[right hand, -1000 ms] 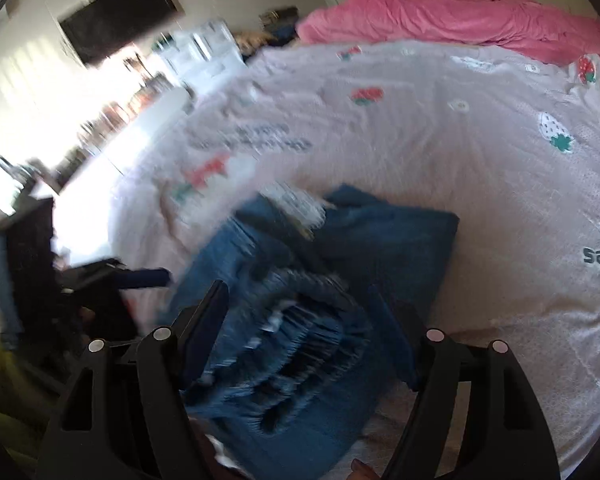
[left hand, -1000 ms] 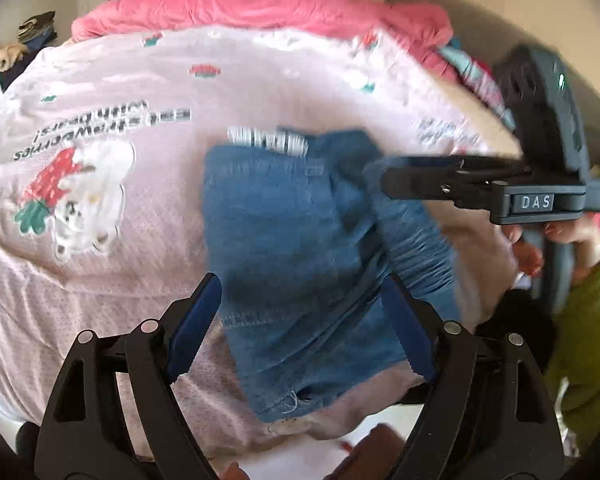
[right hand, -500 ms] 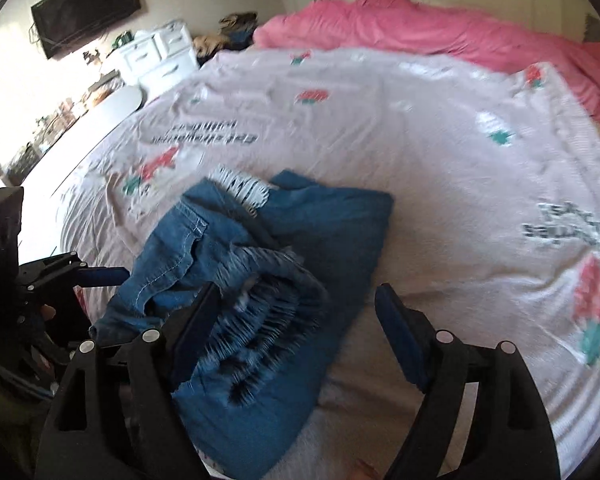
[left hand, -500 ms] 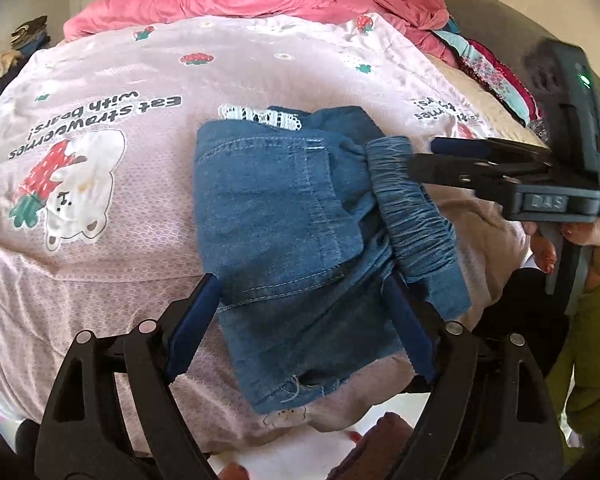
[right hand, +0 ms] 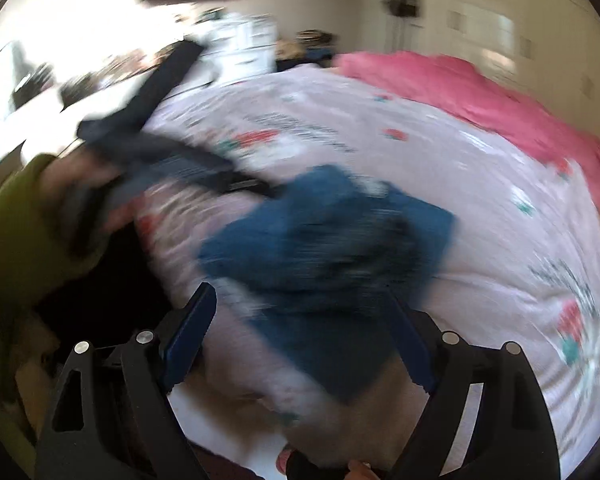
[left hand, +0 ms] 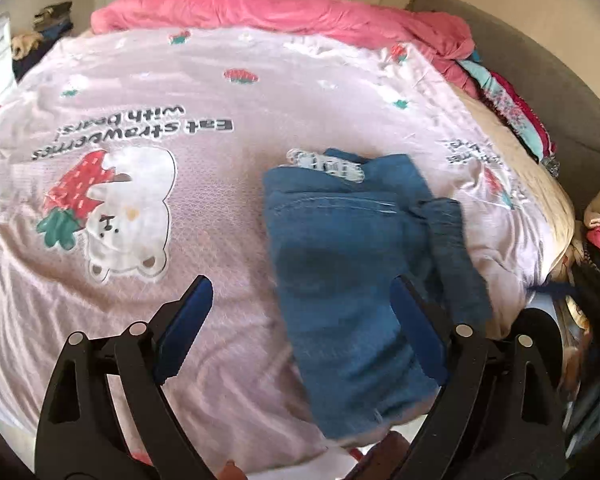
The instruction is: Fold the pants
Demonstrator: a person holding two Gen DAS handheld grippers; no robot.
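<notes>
While the folded blue denim pants (left hand: 352, 272) lie in a compact bundle near the front edge of the pale pink bedspread printed with strawberries and a white bear (left hand: 148, 128), the left gripper (left hand: 300, 328) hangs above them with its blue-padded jaws spread wide and nothing pinched between them. Seen through heavy blur, the right gripper (right hand: 300, 332) also holds nothing, its jaws opening above the same bundle, with a crumpled pink duvet (left hand: 284, 12) heaped at the far end of the bed.

Both claws (left hand: 300, 336) (right hand: 300, 340) wide, empty
</notes>
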